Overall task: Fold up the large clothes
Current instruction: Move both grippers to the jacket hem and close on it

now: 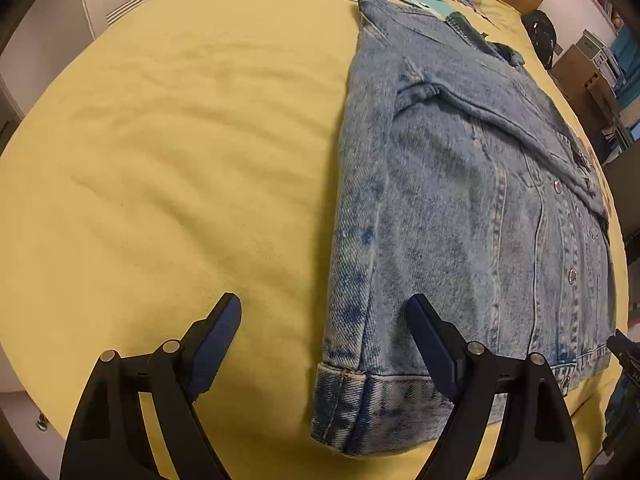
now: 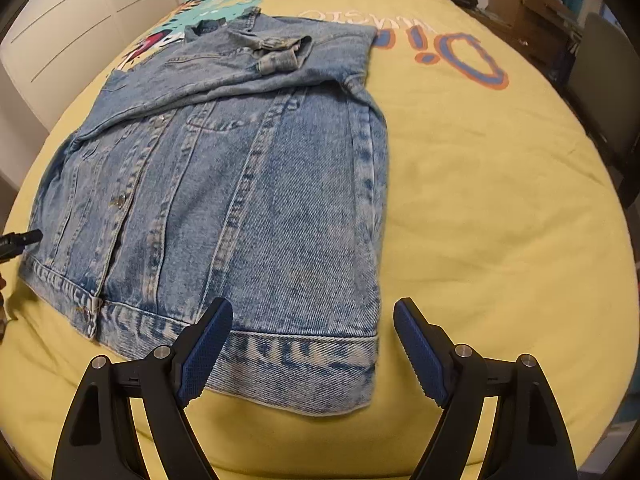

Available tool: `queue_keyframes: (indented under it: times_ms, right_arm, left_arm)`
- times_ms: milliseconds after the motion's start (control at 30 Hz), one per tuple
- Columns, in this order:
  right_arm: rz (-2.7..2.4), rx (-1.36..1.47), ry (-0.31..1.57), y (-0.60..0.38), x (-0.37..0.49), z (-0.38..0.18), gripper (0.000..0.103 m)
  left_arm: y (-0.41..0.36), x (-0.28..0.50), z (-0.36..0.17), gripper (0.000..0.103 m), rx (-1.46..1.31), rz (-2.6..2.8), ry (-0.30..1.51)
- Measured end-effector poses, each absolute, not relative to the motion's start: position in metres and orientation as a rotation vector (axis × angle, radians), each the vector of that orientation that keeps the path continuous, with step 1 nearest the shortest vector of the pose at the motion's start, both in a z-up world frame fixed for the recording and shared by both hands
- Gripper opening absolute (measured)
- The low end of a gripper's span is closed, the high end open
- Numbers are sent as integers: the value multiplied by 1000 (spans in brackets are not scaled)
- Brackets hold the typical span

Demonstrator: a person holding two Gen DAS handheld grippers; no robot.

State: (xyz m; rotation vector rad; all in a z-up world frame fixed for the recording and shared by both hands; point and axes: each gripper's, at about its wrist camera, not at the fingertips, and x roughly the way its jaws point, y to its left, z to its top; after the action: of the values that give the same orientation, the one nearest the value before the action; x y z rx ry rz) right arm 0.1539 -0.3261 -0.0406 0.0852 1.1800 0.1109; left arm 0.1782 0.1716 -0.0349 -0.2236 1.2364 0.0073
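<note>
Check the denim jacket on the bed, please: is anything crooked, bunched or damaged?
No damage shows. On the denim jacket, the sleeve folded across the chest lies slanted, and its cuff is bunched near the collar. Both tongs, left and right, are open at the hem.

A yellow printed bedspread [image 2: 480, 200], cardboard boxes [image 1: 580, 68], white wardrobe doors [image 2: 60, 40].

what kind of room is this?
Likely a bedroom: the denim jacket lies on a bed with a yellow printed bedspread, white wardrobe doors beside it, stacked cardboard boxes along the wall.
</note>
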Motion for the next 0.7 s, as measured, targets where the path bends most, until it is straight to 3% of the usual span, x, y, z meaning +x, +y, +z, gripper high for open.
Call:
queue_keyframes:
  times_ms: [500, 700]
  right_arm:
    - [157, 135, 1223, -326, 157, -57, 84]
    - [161, 138, 1225, -323, 158, -59, 84]
  left_arm:
    - [171, 178, -44, 83, -214, -24, 1246]
    - [173, 175, -45, 96, -220, -64, 1268]
